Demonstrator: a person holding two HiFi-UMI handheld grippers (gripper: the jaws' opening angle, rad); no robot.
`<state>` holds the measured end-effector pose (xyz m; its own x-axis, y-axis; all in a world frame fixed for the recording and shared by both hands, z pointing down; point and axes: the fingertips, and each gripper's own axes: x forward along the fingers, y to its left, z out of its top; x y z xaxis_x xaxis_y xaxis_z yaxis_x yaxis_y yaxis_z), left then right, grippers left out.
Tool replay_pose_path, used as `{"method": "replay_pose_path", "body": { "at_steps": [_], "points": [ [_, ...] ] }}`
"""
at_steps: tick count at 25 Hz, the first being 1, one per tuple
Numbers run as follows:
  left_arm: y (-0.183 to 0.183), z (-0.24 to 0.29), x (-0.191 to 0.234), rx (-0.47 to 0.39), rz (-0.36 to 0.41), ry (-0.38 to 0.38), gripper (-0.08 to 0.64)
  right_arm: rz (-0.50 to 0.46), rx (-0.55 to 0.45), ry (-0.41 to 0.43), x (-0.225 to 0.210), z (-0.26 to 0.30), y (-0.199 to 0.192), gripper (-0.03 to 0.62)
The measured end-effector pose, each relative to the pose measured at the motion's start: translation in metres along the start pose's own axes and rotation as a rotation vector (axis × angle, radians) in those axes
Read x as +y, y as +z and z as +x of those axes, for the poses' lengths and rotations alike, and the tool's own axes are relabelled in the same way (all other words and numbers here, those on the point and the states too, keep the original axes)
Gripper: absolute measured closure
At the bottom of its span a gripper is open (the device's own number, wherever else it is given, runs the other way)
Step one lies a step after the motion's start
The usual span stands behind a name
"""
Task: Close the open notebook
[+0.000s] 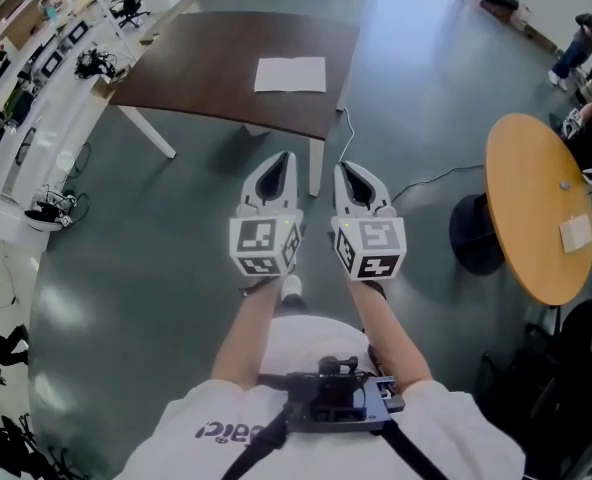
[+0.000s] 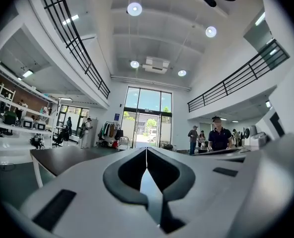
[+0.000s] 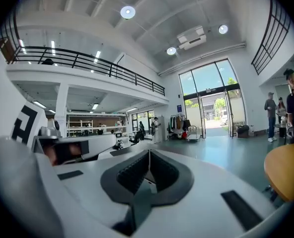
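Note:
The open notebook (image 1: 290, 74) lies flat, white pages up, on the dark brown table (image 1: 206, 68) ahead of me in the head view. Both grippers hang in mid-air over the floor, well short of the table. My left gripper (image 1: 284, 156) is shut with nothing in it, its jaw tips meeting. My right gripper (image 1: 343, 166) is beside it, also shut and empty. In the left gripper view the left gripper (image 2: 146, 150) points level at the table (image 2: 62, 158), whose edge shows low at left. The right gripper (image 3: 148, 154) points across the hall in its own view.
A round orange table (image 1: 536, 208) stands to the right, with a white slip (image 1: 576, 232) on it and a black base (image 1: 476, 234) beside it. A cable (image 1: 416, 183) trails over the floor. White benches (image 1: 26, 98) line the left wall. People (image 2: 219, 137) stand far off.

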<state>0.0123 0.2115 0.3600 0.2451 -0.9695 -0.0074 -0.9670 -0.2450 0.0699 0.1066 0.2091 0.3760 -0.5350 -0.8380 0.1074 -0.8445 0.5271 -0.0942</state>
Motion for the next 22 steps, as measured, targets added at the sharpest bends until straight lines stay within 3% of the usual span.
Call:
{"method": "replay_pose_path", "body": {
  "at_steps": [13,17,22],
  "points": [
    [0.005,0.087,0.104,-0.016,-0.063,-0.021,0.554,-0.046,0.005,-0.077,0.009,0.123,0.015,0.592],
    [-0.013,0.112,0.115,0.025,-0.078,-0.017,0.554,0.003,-0.003,-0.092,-0.007,0.148,0.012,0.592],
    [-0.011,0.153,0.114,0.01,-0.073,0.014,0.552,0.038,-0.036,-0.075,-0.042,0.182,0.021,0.592]
  ]
}}
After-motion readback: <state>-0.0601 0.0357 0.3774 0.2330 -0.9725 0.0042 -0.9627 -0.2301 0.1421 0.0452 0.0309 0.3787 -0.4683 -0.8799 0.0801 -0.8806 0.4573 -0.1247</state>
